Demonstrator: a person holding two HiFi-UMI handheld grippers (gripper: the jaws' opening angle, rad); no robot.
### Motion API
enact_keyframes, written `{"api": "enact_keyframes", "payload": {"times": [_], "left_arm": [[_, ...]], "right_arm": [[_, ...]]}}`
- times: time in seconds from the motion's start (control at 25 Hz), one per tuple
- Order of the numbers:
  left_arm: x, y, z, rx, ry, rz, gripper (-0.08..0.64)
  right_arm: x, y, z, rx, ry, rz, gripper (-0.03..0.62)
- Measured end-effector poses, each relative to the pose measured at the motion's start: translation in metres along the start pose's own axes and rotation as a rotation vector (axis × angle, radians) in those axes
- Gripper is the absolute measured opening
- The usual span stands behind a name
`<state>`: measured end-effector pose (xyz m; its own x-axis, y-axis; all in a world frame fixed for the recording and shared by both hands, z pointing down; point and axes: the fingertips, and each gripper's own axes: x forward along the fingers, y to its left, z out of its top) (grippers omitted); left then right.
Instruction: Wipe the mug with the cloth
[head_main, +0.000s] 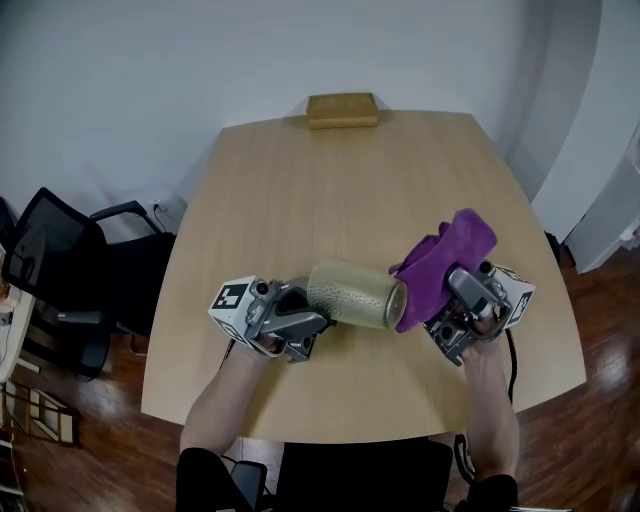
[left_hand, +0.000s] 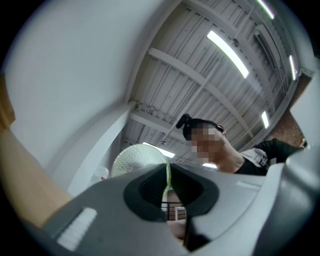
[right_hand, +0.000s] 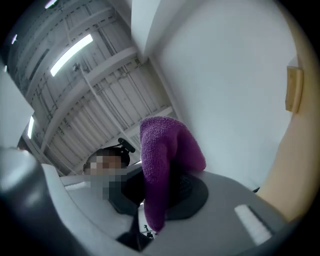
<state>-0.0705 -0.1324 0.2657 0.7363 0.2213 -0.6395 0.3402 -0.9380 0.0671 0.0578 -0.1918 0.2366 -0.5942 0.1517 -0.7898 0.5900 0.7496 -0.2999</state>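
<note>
A green-gold textured mug (head_main: 355, 293) is held on its side just above the wooden table (head_main: 350, 190), near its front edge. My left gripper (head_main: 312, 318) is shut on the mug's left end. In the left gripper view the jaws (left_hand: 167, 187) pinch a thin pale green edge, and the mug's body (left_hand: 135, 159) rises behind them. My right gripper (head_main: 445, 292) is shut on a purple cloth (head_main: 445, 260). The cloth is bunched against the mug's right end. In the right gripper view the cloth (right_hand: 162, 160) stands up out of the jaws (right_hand: 152, 210).
A flat wooden block (head_main: 342, 110) lies at the table's far edge. A black office chair (head_main: 60, 260) stands to the left of the table. Both gripper views look up at the ceiling and the person.
</note>
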Motion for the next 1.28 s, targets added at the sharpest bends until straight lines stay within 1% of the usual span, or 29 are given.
{"api": "enact_keyframes", "payload": {"times": [0.08, 0.2, 0.24, 0.32, 0.36, 0.48, 0.52, 0.56, 0.64, 0.8, 0.84, 0.88, 0.92, 0.96, 1.04, 1.08, 1.12, 1.16, 1.2, 1.28], "left_arm": [[0.002, -0.002, -0.006, -0.012, 0.021, -0.01, 0.043], [0.002, -0.005, -0.011, -0.04, 0.038, -0.035, 0.045], [0.001, -0.006, -0.013, -0.047, 0.044, -0.044, 0.046], [-0.001, -0.01, -0.018, -0.056, 0.063, -0.07, 0.043], [0.0, -0.012, -0.022, -0.059, 0.076, -0.087, 0.043], [0.004, -0.02, -0.028, -0.058, 0.101, -0.125, 0.043], [0.005, -0.021, -0.029, -0.06, 0.105, -0.132, 0.044], [0.006, -0.023, -0.031, -0.064, 0.112, -0.137, 0.044], [0.008, -0.025, -0.04, -0.074, 0.14, -0.151, 0.046], [0.012, -0.028, -0.052, -0.082, 0.193, -0.16, 0.046], [0.013, -0.028, -0.053, -0.081, 0.196, -0.159, 0.044], [0.013, -0.028, -0.052, -0.078, 0.195, -0.157, 0.043], [0.012, -0.028, -0.051, -0.074, 0.189, -0.152, 0.044], [0.011, -0.027, -0.049, -0.07, 0.178, -0.147, 0.044], [0.008, -0.023, -0.039, -0.061, 0.146, -0.133, 0.043], [0.006, -0.022, -0.034, -0.059, 0.131, -0.126, 0.044], [0.006, -0.021, -0.03, -0.058, 0.122, -0.122, 0.044], [0.007, -0.021, -0.028, -0.058, 0.118, -0.122, 0.043], [0.008, -0.021, -0.028, -0.058, 0.117, -0.126, 0.043], [0.011, -0.024, -0.032, -0.065, 0.122, -0.141, 0.044]], "right_arm": [[0.001, -0.006, -0.013, -0.001, 0.056, -0.005, 0.054], [0.002, -0.015, -0.022, 0.097, 0.051, -0.01, 0.054], [0.0, -0.02, -0.024, 0.098, 0.059, -0.027, 0.054], [-0.007, -0.03, -0.03, 0.064, 0.107, -0.071, 0.054], [-0.007, -0.033, -0.036, 0.063, 0.132, -0.079, 0.054], [-0.003, -0.031, -0.047, 0.109, 0.153, -0.042, 0.054], [-0.003, -0.032, -0.049, 0.112, 0.155, -0.042, 0.054], [-0.003, -0.035, -0.051, 0.109, 0.162, -0.059, 0.054], [-0.006, -0.047, -0.058, 0.098, 0.19, -0.123, 0.054], [-0.015, -0.077, -0.075, 0.067, 0.277, -0.301, 0.054], [-0.016, -0.079, -0.075, 0.05, 0.291, -0.327, 0.054], [-0.018, -0.077, -0.071, 0.029, 0.287, -0.331, 0.054], [-0.018, -0.069, -0.061, 0.006, 0.261, -0.307, 0.054], [-0.017, -0.055, -0.046, -0.016, 0.215, -0.253, 0.054], [-0.011, -0.016, -0.016, -0.052, 0.114, -0.087, 0.054], [-0.005, 0.001, -0.007, -0.066, 0.091, -0.012, 0.054], [0.0, 0.012, -0.006, -0.077, 0.097, 0.035, 0.054], [0.004, 0.018, -0.01, -0.085, 0.123, 0.056, 0.054], [0.007, 0.019, -0.018, -0.086, 0.159, 0.058, 0.054], [0.01, 0.008, -0.037, -0.048, 0.216, 0.036, 0.054]]}}
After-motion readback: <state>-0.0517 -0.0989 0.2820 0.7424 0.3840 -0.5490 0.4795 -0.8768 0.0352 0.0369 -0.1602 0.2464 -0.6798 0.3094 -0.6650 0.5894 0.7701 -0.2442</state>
